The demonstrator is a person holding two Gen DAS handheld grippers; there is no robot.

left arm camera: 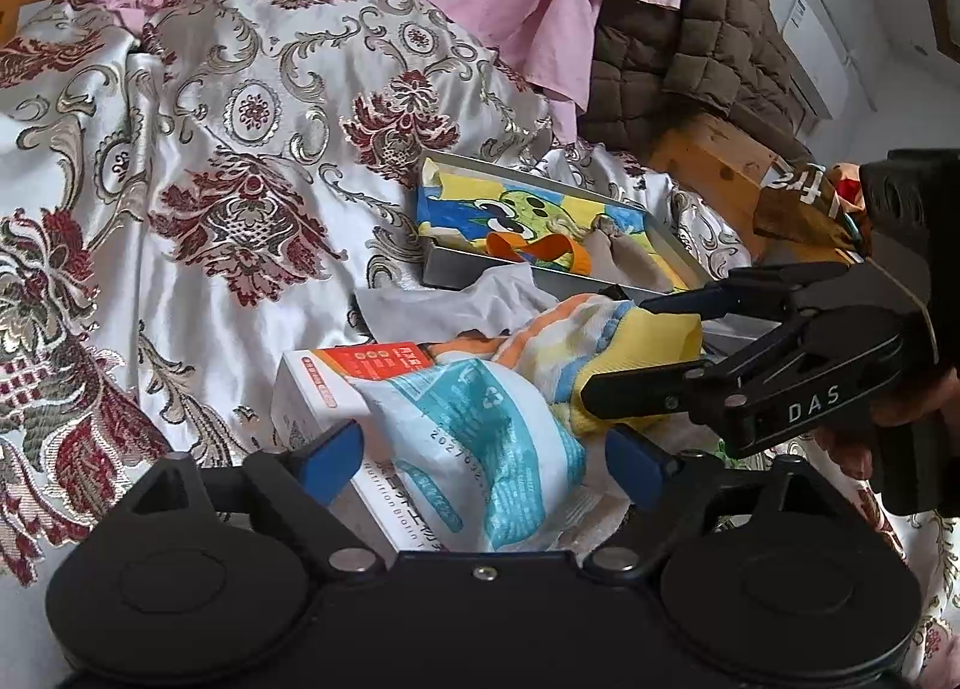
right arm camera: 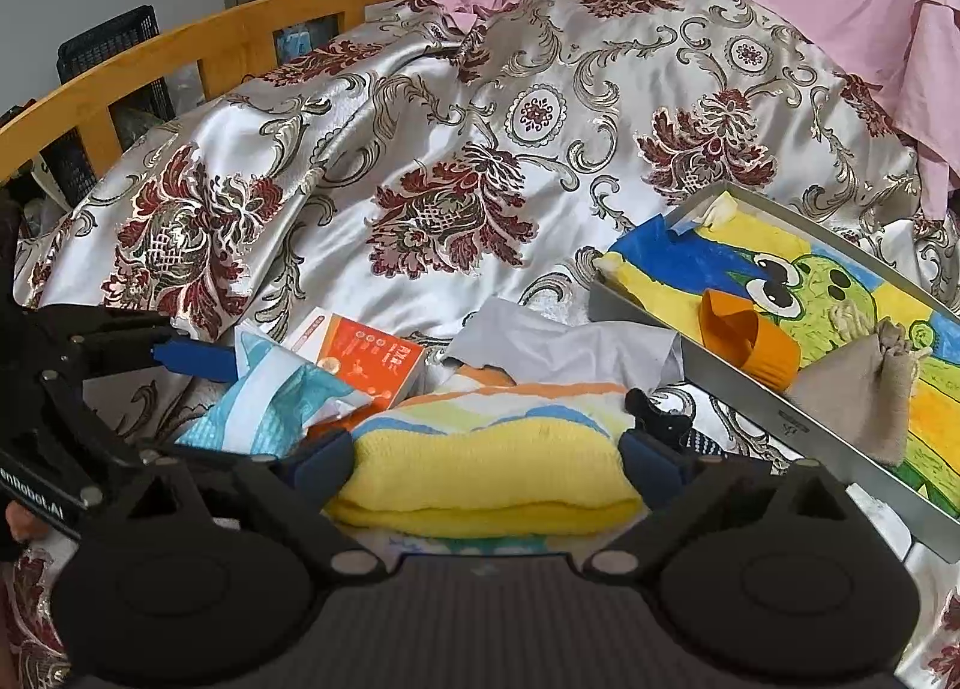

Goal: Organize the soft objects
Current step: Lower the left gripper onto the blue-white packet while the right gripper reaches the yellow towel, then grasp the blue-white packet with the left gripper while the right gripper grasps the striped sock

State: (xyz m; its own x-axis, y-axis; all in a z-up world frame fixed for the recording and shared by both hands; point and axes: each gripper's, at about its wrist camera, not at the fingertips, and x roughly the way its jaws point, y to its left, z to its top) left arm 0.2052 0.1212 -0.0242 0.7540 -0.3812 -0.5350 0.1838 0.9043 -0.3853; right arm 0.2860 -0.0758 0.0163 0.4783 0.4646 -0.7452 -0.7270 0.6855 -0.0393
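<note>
Both hand-held grippers are released: the right hand-held gripper (right arm camera: pixel 486 458) straddles the folded yellow striped towel (right arm camera: pixel 489 464) to lift it, while the left hand-held gripper (left arm camera: pixel 483 464) brackets the crinkly teal-and-white plastic pouch (left arm camera: pixel 474 449).

Wooden bed rail (right arm camera: pixel 198 44), orange-and-white box (right arm camera: pixel 366 359), black crate (right arm camera: pixel 114 53)

Tray (right arm camera: pixel 780 419) cut off at right; box (left arm camera: pixel 336 389) half hidden.

White letters "DAS" stand on the black body of the right gripper (left arm camera: pixel 612 350). On the left gripper (right arm camera: pixel 198 359), a white label reads "enRobot.AI" (its start is cut off). The teal and white packet (left arm camera: pixel 480 449) bears digits beginning "2027"; the white box (left arm camera: pixel 336 389) under it shows "Biotin".
</note>
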